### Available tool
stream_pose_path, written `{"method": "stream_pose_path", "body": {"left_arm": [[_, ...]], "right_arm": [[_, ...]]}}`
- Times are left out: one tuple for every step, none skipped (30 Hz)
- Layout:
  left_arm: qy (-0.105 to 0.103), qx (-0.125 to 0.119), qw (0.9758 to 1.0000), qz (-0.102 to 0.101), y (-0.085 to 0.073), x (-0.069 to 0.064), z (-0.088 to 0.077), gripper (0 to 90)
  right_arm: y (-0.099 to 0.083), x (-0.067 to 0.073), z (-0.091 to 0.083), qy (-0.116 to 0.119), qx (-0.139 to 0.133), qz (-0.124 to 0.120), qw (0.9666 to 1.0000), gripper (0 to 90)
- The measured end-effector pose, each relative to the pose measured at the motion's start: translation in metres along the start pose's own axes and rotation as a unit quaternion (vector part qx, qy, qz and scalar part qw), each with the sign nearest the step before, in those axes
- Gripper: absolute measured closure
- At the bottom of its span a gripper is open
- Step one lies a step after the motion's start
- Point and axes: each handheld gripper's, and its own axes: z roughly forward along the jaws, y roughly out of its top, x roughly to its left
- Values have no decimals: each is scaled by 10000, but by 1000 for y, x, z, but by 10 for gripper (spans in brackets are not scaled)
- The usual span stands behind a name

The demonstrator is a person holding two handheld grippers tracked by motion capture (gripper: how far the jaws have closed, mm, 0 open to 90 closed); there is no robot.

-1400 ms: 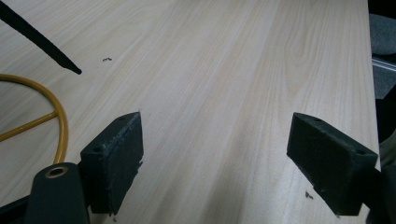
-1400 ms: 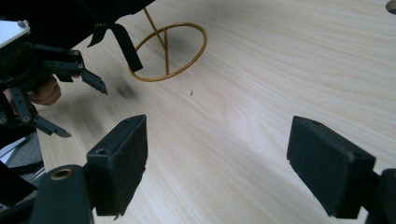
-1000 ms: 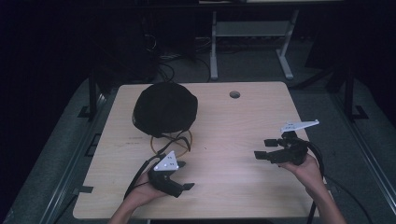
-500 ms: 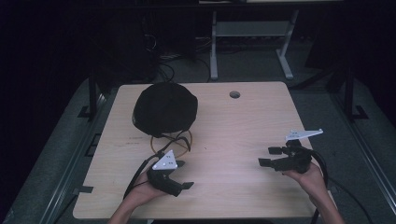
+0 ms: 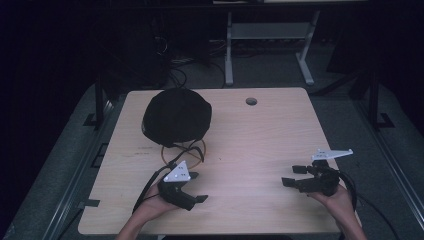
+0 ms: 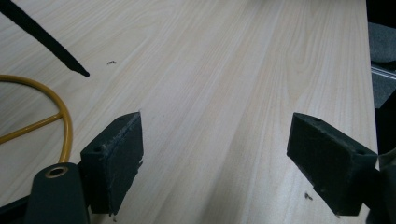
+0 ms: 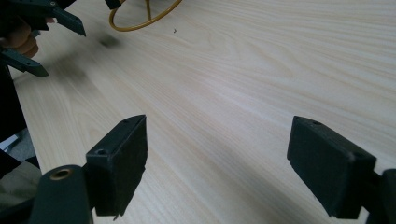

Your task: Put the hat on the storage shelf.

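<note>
Black tongs (image 5: 195, 187) gape near yellow ring (image 5: 183, 151).

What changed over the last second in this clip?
The right tool drifted toward the person and the table's right edge. Its jaws are open and hold nothing. The left tool, also open, the black hat and the yellow ring stayed put.

Light wood-grain table (image 5: 260, 140) with a round cable hole (image 5: 251, 101) near its far edge, right of centre. A black cap (image 5: 176, 117) lies on the far left part of the top. Just near of the cap, touching it, lies a yellow wire ring (image 5: 183, 151) with thin black cords. Small dark specks (image 6: 111, 62) mark the surface.
</note>
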Motion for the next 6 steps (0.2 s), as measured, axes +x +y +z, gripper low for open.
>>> {"method": "stream_pose_path", "body": {"left_arm": [[0,0,10000,0,0,0,0,182],[-22,23,10000,32,0,-1,0,182],[-27,33,10000,49,1,-1,1,182],[-40,27,10000,40,1,-2,1,182],[-51,27,10000,65,2,-2,2,182],[-51,27,10000,65,2,-2,2,182]], "right_arm": [[0,0,0,0,0,0,10000,195],[-4,1,0,63,-100,43,9999,195],[-6,2,-1,54,-140,50,9999,193],[-7,3,-1,54,-195,40,9998,194],[-10,3,-2,93,-266,77,9996,193],[-10,3,-2,93,-266,77,9996,193]]}}
